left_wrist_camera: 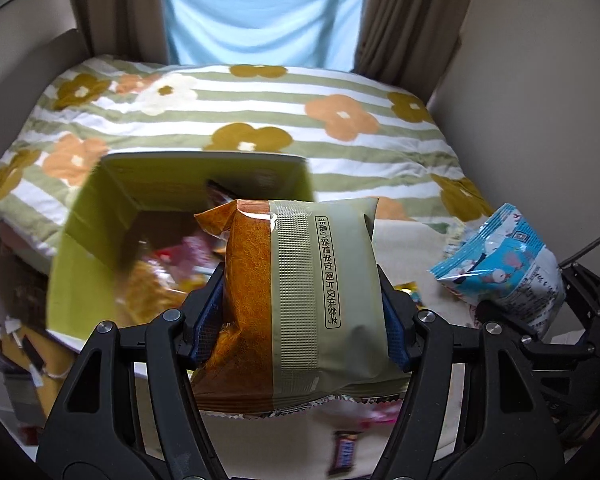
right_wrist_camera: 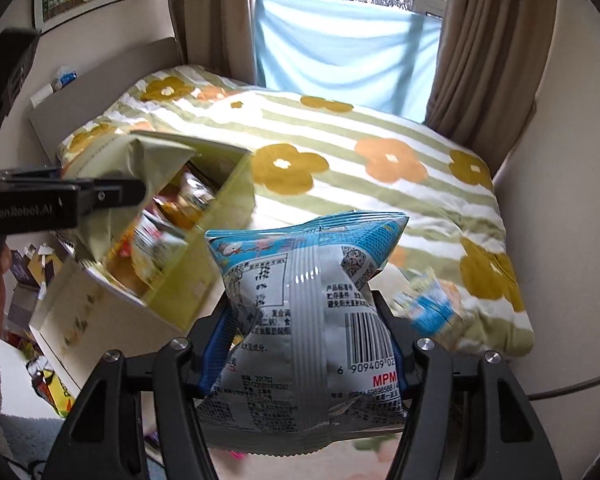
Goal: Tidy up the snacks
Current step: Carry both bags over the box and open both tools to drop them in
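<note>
The left gripper [left_wrist_camera: 300,304] has its jaws closed on an orange and pale-green snack bag [left_wrist_camera: 300,300], the blue pads pressing into both of its sides, and it holds the bag upright just over the near rim of the green box [left_wrist_camera: 84,240]. From the right wrist view the same bag [right_wrist_camera: 140,168] hangs at the box's [right_wrist_camera: 224,216] open top, tilted toward the inside. The right gripper [right_wrist_camera: 302,344] is clamped on a blue and silver snack bag [right_wrist_camera: 308,320], barcode side toward the camera, held in the air near the box's right side; in the left wrist view that bag [left_wrist_camera: 504,268] shows off to the right. The box is open and already holds a blurred jumble of packets [right_wrist_camera: 164,236]. It stands at the near edge of the bed [right_wrist_camera: 380,200], whose cover is striped green and white with orange and mustard flowers. A small blue packet [right_wrist_camera: 424,304] lies near the bed's near right corner. A chocolate bar [left_wrist_camera: 344,452] lies on the pale surface below the left gripper. Brown curtains [right_wrist_camera: 488,60] frame the window beyond the bed's far edge.
</note>
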The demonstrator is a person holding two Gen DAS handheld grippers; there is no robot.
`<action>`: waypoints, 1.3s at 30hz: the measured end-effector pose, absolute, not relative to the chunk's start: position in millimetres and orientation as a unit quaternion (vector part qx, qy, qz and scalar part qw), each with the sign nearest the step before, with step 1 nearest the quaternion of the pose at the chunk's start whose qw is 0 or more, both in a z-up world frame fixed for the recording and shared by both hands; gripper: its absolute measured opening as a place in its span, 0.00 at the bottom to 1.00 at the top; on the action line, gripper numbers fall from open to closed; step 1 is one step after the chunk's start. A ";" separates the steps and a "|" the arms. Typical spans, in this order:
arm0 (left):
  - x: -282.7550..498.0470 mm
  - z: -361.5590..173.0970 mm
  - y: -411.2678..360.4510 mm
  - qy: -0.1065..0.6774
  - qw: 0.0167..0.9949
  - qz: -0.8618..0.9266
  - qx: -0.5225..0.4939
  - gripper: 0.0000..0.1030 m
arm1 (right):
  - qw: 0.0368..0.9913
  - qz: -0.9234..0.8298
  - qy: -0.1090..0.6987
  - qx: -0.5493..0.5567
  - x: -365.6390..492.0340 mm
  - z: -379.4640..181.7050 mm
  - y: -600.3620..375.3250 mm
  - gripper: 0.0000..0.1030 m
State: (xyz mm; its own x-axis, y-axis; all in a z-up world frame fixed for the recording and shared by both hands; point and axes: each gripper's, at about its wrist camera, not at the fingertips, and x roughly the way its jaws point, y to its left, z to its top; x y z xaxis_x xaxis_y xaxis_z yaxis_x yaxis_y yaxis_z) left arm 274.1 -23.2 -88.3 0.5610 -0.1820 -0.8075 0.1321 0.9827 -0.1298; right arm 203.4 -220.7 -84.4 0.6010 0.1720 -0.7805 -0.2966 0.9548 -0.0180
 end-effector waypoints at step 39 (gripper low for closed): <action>327.2 -176.2 153.7 0.504 0.861 -0.058 -0.015 1.00 | 0.858 0.193 0.473 -0.056 320.4 -123.6 -20.5 0.57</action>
